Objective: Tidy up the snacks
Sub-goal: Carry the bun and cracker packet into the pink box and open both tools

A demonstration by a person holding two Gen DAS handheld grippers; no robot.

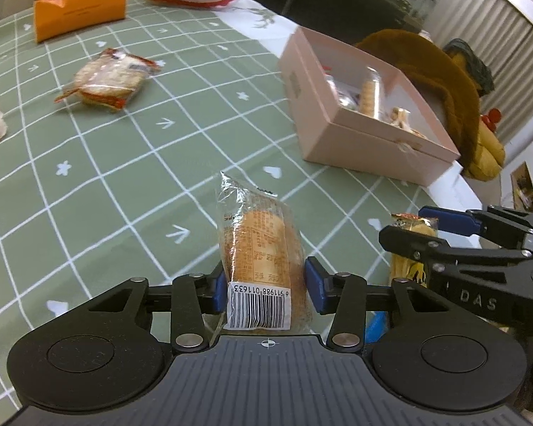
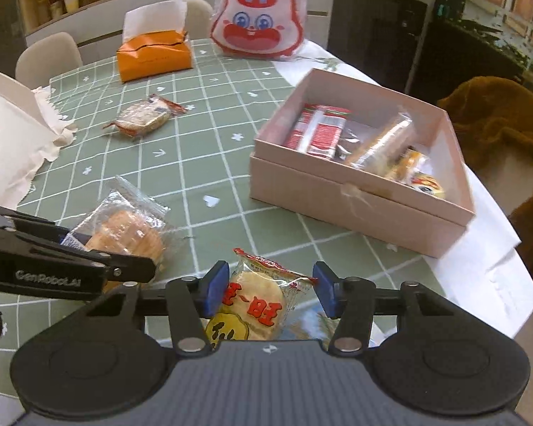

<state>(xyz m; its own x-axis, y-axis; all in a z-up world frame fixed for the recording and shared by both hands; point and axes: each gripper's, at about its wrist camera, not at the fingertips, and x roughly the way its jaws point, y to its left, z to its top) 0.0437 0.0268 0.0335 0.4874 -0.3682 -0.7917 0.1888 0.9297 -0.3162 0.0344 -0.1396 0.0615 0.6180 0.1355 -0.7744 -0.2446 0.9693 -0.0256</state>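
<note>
Two grippers work at the near edge of the table, each with a pair of blue rubber pads on black metal fingers. The left gripper point(image 1: 266, 289) is clenched on a bread packet point(image 1: 259, 248), a clear crinkly wrapper around a tan loaf-shaped slice with a white barcode label facing the camera; the pads press its two sides. The right gripper point(image 2: 272, 293) has one pad touching a cracker packet point(image 2: 256, 301) while the other stands a little off the round pale cracker inside, over the wrapper's edge, so whether it grips cannot be told. That wrapper is glossy plastic with red characters and a yellow patch.

Both sit over a tablecloth point(image 1: 124, 184), soft green with a white grid and small white hearts, flowers and arrows.

Farther out on the right stands one pink cardboard box point(image 2: 355, 206), square, open at the top, holding several wrapped snacks, among them a red and white packet point(image 2: 319, 131) and a yellow one point(image 2: 423, 177).

Farther left, one more snack packet point(image 2: 142, 117) lies flat on the cloth, clear with red twisted ends and pale biscuits inside.

At the far edge are one orange tissue box point(image 2: 152, 56) and one round white cushion point(image 2: 259, 25) printed with a red cartoon face.
</note>
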